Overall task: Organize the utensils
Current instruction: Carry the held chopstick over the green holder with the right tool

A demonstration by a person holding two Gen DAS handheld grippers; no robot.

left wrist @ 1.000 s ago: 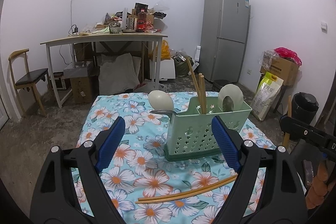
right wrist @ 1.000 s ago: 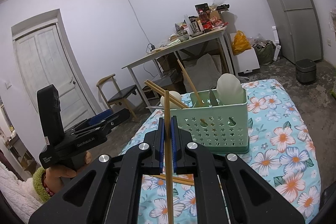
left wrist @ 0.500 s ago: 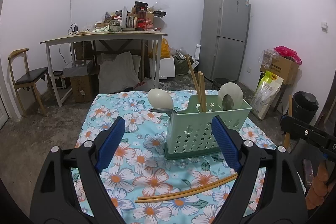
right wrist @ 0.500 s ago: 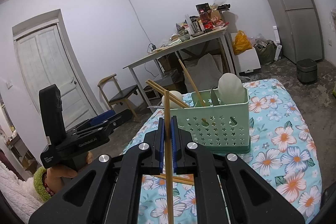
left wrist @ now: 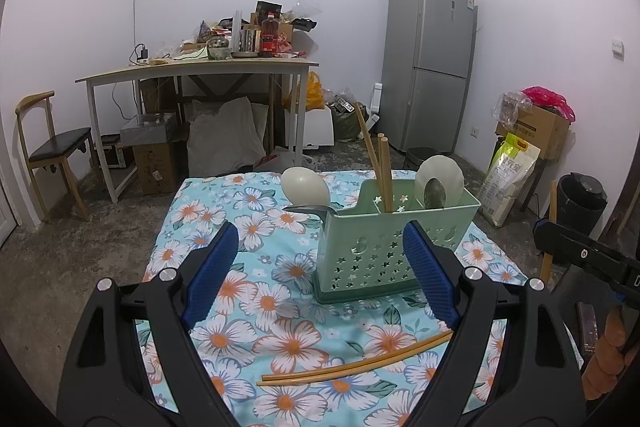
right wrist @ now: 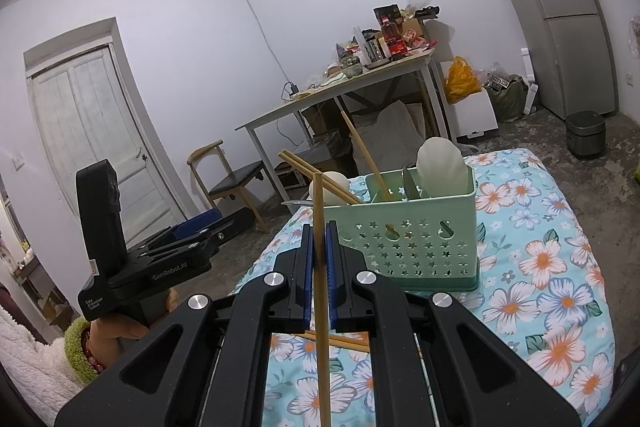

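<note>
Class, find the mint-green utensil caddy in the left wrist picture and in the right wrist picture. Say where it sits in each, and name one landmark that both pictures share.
Left wrist view: the mint-green utensil caddy stands right of centre on the floral cloth, partly behind the open left hand-held gripper.
Right wrist view: the caddy stands centre-right, just beyond the right hand-held gripper.
Shared landmark: the silver fridge.

Mint-green perforated caddy (left wrist: 384, 251), upright at frame centre, holding leaning wooden chopsticks (left wrist: 380, 167) and white spoons (left wrist: 440, 177); one chopstick (right wrist: 320, 291) upright at lower centre; a loose pair (left wrist: 360, 363) flat on the floral cloth below.
</note>
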